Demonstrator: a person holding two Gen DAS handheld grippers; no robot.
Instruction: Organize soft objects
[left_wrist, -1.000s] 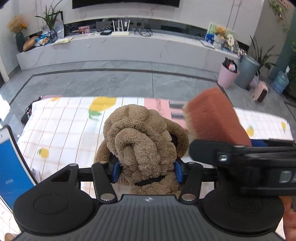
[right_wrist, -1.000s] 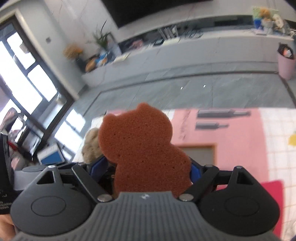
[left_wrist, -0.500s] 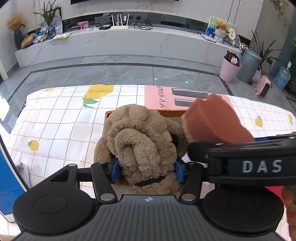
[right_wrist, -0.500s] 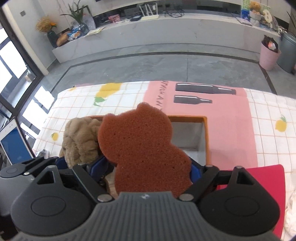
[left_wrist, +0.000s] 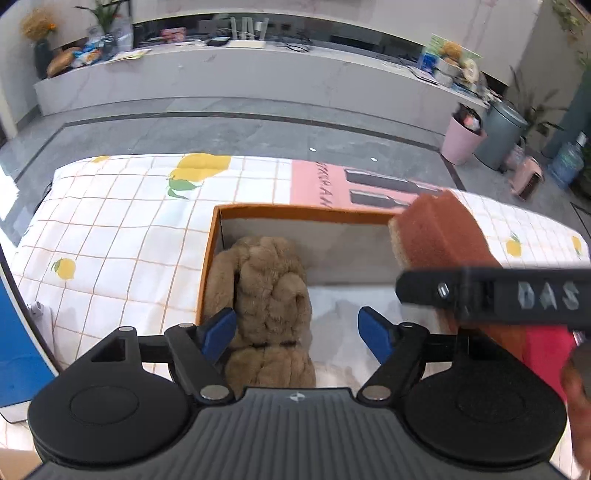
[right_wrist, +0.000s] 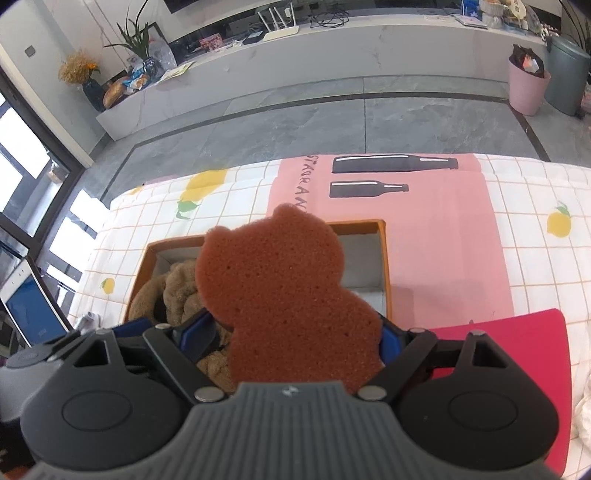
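Your left gripper (left_wrist: 297, 328) is over the orange-rimmed box (left_wrist: 295, 212), and its jaws are opening right now: the blue pads (left_wrist: 219, 328) stand wide, the left one just beside the plush dog's flank, the right one well clear of it. The plush dog (left_wrist: 267, 295) lies inside the box against its left wall, tan and wrinkly, between your fingers but not squeezed by them.

On the other side, your right gripper (right_wrist: 295, 339) has its blue pads pressed on the flanks of the brown bear-shaped sponge (right_wrist: 284, 291), which stands upright with the ears at the top. From the left wrist view you see that sponge edge-on at the box's right end, above the rim, with the right tool's black body crossing in front of it.

The box sits on a lemon-print tablecloth (left_wrist: 122, 236) next to a pink mat with bottle pictures (right_wrist: 436, 221). A red mat (right_wrist: 517, 347) lies to the right of your right gripper, and a tablet with a blue screen (right_wrist: 33, 314) is off at the left edge
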